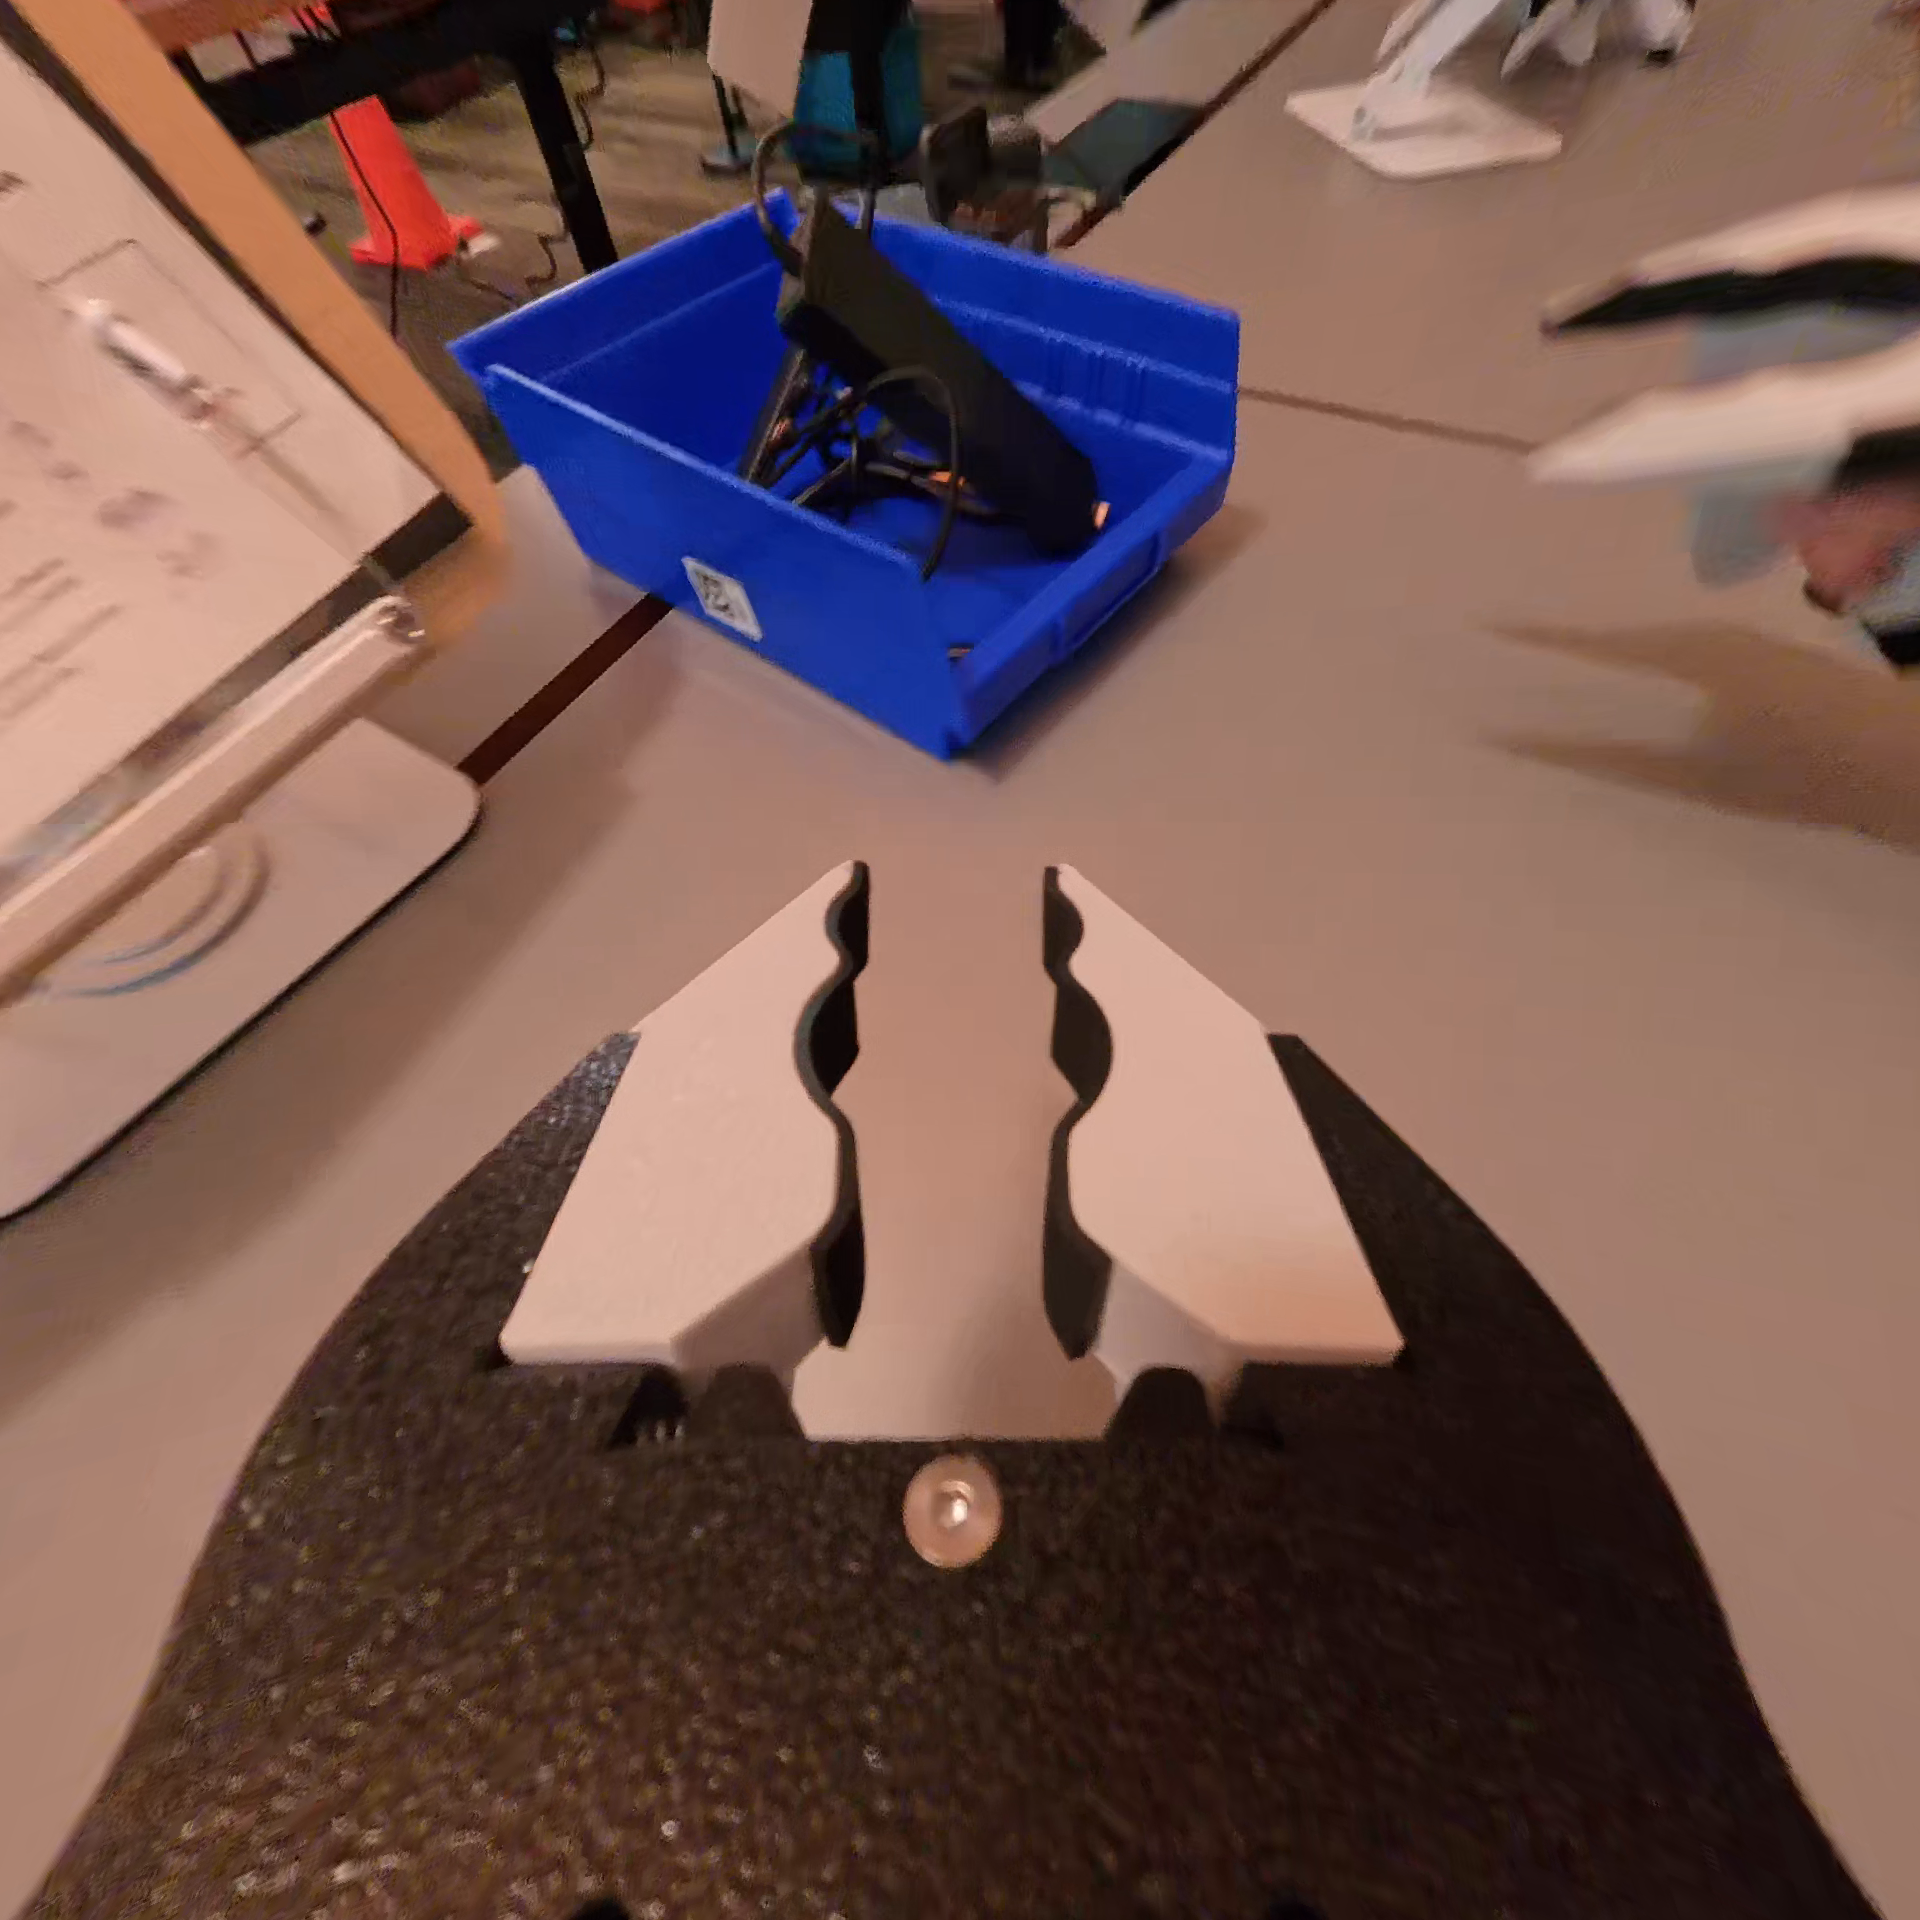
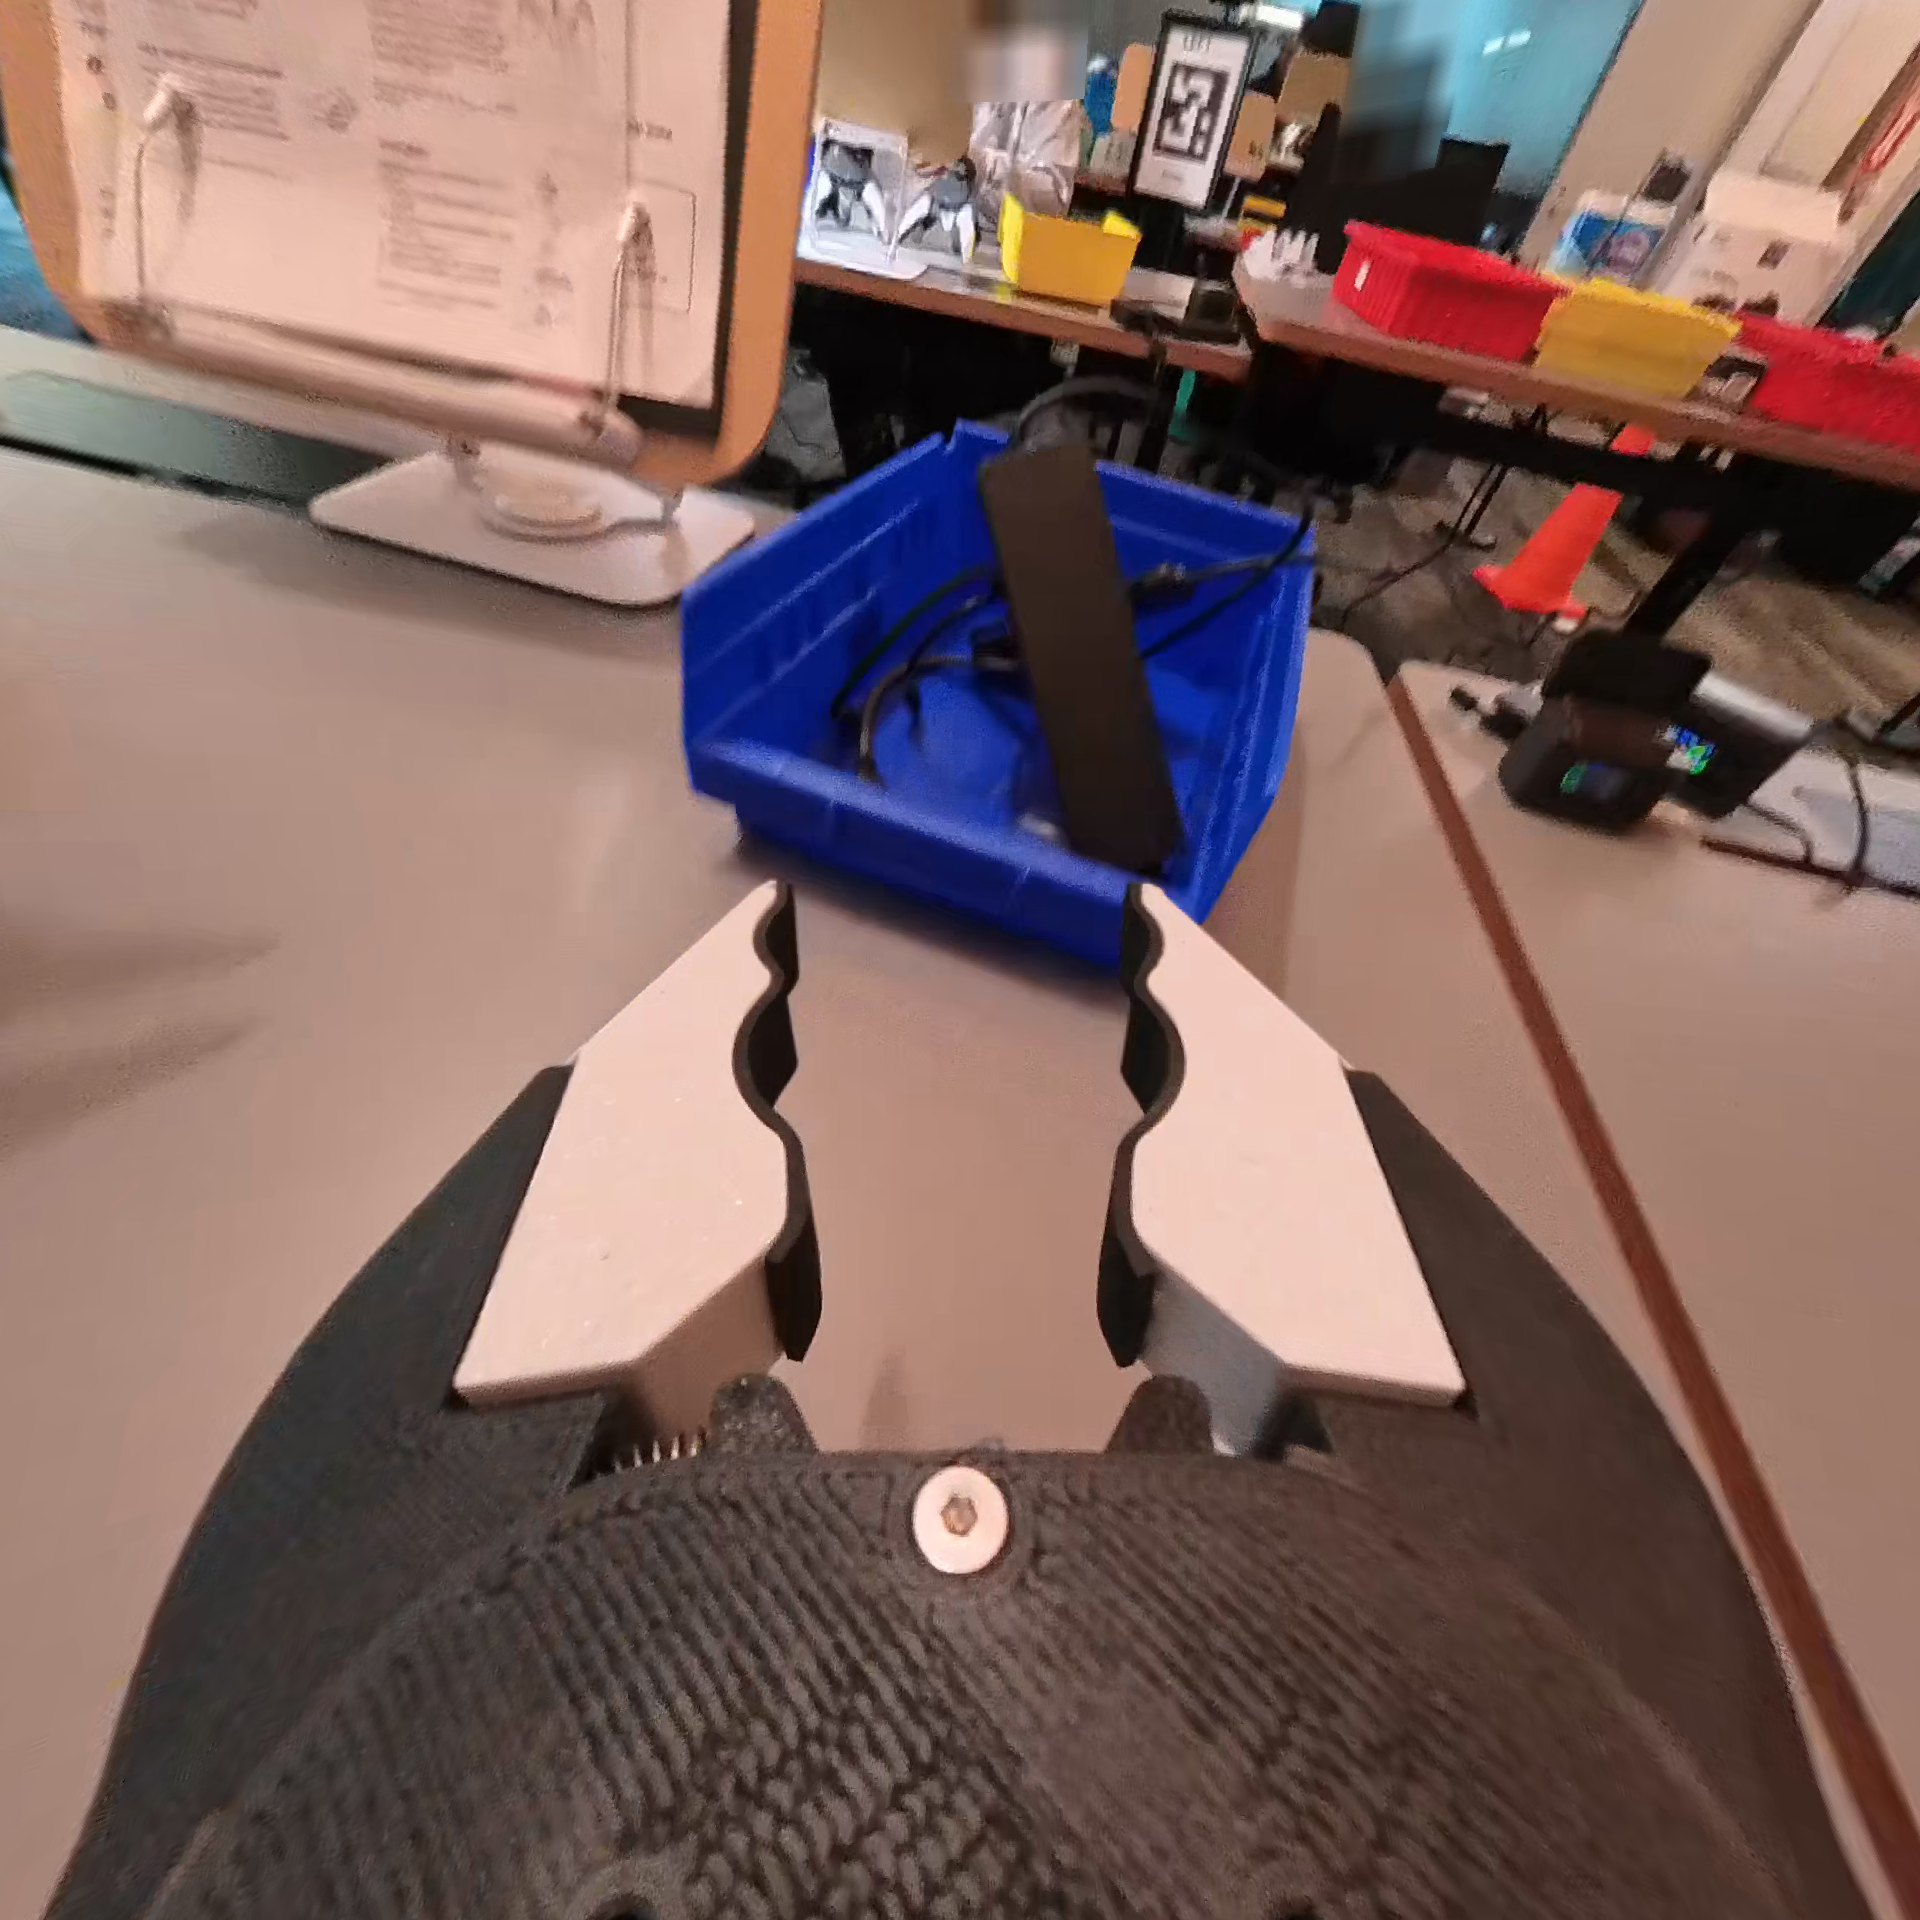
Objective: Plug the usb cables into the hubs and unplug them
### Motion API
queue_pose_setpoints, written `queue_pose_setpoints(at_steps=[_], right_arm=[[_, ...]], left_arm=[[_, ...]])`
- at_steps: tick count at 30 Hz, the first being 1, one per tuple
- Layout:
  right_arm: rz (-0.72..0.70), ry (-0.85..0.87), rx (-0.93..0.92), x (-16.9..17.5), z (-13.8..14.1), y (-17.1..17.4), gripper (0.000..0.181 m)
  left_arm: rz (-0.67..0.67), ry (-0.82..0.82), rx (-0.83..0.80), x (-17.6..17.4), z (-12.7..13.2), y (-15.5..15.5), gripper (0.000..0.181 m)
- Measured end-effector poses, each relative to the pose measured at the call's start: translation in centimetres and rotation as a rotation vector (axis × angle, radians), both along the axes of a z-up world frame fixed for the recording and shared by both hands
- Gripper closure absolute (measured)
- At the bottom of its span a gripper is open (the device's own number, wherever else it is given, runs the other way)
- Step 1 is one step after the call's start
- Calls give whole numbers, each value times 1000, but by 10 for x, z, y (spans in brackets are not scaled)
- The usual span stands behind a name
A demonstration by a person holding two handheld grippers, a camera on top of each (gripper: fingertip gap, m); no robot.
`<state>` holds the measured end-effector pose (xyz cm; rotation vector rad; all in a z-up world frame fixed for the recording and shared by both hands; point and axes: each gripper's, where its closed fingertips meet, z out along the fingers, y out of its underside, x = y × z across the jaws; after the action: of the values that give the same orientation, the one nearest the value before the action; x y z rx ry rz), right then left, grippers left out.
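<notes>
A blue bin (image 1: 831, 613) stands on the grey table, and it also shows in the right wrist view (image 2: 966, 862). A long black hub (image 1: 935, 395) leans inside it against the far wall, seen too in the right wrist view (image 2: 1081, 665). Black cables (image 1: 862, 457) lie tangled in the bin's bottom, seen as well in the right wrist view (image 2: 904, 665). My left gripper (image 1: 956, 883) is open and empty, well short of the bin. My right gripper (image 2: 956, 914) is open and empty, just before the bin's near wall. It also shows blurred at the right in the left wrist view (image 1: 1714, 353).
A stand with a paper sheet (image 1: 156, 499) sits left of the bin, on a white base (image 2: 540, 530). A seam (image 2: 1621, 1195) divides the table from the neighbouring one. A small black device (image 2: 1621, 748) sits there. Orange cones and tables with coloured bins stand beyond.
</notes>
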<state>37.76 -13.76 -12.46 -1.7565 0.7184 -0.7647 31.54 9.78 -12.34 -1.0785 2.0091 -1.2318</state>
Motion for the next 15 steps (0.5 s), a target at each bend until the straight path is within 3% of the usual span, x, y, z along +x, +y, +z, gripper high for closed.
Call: queue_pose_setpoints(at_steps=[4,6,10,12,15], right_arm=[[-86,-24,-38,-22,-13,-24,112],[-136,-9,-45,-21,-9,-32,96],[-157,-18,68,-23,3,-31,86],[-144,-21,78,-25,4,-26,82],[-145,-25,62,-27,4,-24,75]], left_arm=[[175,-55,-96,60,-13,-36,125],[275,-56,-124,96,-14,-47,113],[430,22,-13,155,-48,-61,98],[496,27,83,173,-67,-52,112],[463,-22,31,175,-76,-53,168]])
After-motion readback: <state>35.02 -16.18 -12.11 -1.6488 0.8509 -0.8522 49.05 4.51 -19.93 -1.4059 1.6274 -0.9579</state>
